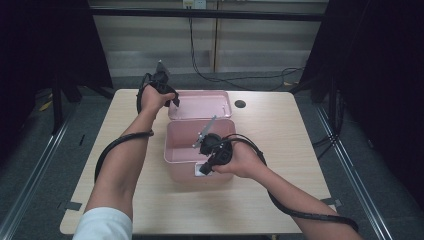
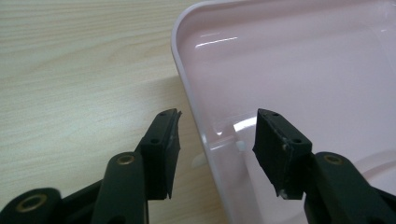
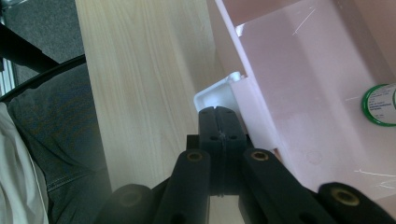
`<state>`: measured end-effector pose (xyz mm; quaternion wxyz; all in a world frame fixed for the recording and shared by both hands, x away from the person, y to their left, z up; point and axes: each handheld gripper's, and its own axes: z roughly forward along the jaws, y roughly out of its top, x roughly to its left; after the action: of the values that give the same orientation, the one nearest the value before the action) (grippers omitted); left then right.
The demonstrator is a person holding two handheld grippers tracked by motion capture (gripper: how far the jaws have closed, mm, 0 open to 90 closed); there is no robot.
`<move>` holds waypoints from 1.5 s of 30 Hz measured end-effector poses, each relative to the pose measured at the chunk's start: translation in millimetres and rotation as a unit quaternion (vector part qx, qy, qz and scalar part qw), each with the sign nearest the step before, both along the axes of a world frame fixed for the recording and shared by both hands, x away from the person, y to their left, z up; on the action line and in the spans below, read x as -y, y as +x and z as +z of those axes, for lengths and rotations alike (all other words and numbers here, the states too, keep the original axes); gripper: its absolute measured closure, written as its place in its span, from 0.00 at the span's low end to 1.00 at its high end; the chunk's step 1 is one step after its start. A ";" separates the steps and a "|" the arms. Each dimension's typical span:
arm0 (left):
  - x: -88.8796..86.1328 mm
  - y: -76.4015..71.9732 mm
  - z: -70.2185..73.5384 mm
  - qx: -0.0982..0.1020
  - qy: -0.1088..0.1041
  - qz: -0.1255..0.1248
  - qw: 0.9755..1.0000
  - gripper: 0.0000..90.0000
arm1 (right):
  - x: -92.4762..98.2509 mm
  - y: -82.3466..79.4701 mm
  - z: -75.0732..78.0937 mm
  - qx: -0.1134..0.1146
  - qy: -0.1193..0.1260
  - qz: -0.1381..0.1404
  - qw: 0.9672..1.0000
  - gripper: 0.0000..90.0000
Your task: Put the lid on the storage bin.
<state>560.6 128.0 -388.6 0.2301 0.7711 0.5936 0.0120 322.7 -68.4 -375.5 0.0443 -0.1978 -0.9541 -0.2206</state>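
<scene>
We see a pink box (image 1: 182, 145) at the centre of the desk (image 1: 280, 130), its lid (image 1: 200, 105) behind it. The left gripper (image 2: 218, 135) straddles the lid's rim, fingers apart; the right gripper (image 3: 219, 122), fingers pressed together, meets the box's white latch (image 3: 215, 95). A green-rimmed disc (image 3: 380, 105) lies inside.

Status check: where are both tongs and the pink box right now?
Left tongs open, straddling the pink lid rim. Right tongs shut at the white latch on the pink box front. Green-rimmed round item inside. Nothing blocking.
</scene>
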 end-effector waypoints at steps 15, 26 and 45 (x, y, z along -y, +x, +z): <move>0.4 4.2 -4.0 0.000 0.004 0.009 1.000 0.62 | -0.4 -0.6 0.1 0.001 -0.001 -0.001 1.000 1.00; 0.6 5.7 -2.3 0.006 0.009 0.013 1.000 0.78 | -0.3 -1.0 0.2 0.000 -0.003 -0.003 1.000 1.00; -5.6 -1.3 28.5 0.013 0.004 0.024 1.000 0.93 | -2.0 -2.0 0.7 -0.001 -0.009 -0.008 1.000 1.00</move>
<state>559.4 133.5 -360.2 0.2344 0.7570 0.6092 0.0297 320.7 -66.4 -374.7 0.0413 -0.2056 -0.9545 -0.2119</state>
